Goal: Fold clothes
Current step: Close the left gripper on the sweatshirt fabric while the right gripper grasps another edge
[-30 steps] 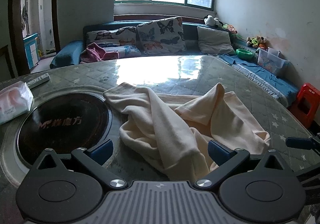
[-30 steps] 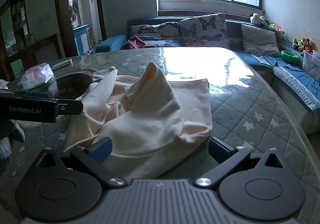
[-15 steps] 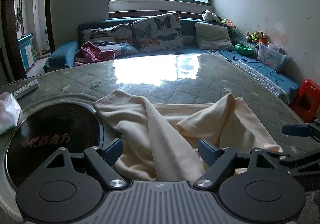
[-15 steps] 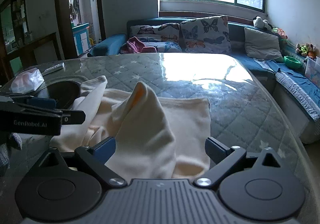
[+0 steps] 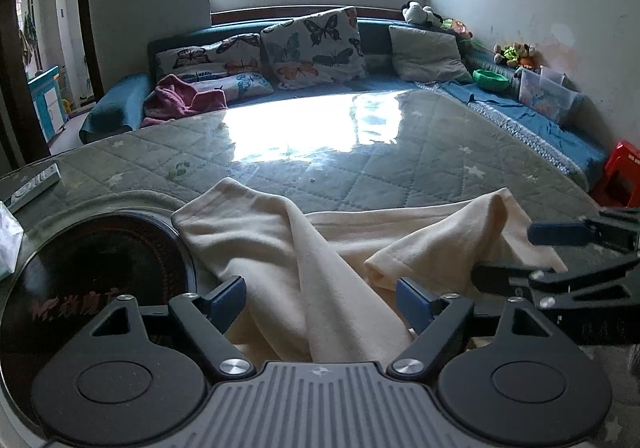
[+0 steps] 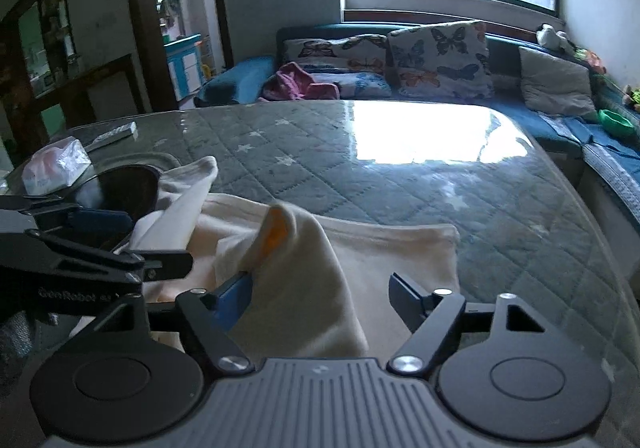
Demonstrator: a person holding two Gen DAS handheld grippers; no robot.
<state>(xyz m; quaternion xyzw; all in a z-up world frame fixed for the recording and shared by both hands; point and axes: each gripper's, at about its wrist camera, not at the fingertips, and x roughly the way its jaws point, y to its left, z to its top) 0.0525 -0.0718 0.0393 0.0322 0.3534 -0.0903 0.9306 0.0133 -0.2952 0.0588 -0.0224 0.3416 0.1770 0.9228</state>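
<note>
A cream garment [image 5: 304,248] lies crumpled on the near half of the glass-topped bench [image 5: 360,151], over its quilted grey star-patterned cover. In the left wrist view, 1 sleeve-like band runs from the 11 o'clock direction down toward the camera, and a short hemmed flap lies at about 1 o'clock.

The left gripper [image 5: 320,298] has its blue-padded fingers [image 5: 226,298] apart on either side of that band; the jaws are closing, the cloth lies between them, and the pads are not yet pressing it. The right gripper [image 6: 320,298] is likewise closing around a raised peak of the garment [image 6: 304,260]; its left pad [image 6: 234,298] sits just against the fabric, while the right pad stands clear, so the cloth is not clamped.

Each gripper shows in the other's view: the right one at 3 o'clock, the left one at 9 o'clock.

A dark round inset [image 5: 92,272] sits in the bench at 9 o'clock of the garment, its rim under the cloth's edge. A tissue pack [image 6: 54,167] and a remote [image 6: 114,135] lie farther left. Butterfly cushions [image 5: 312,43] line the sofa beyond.
</note>
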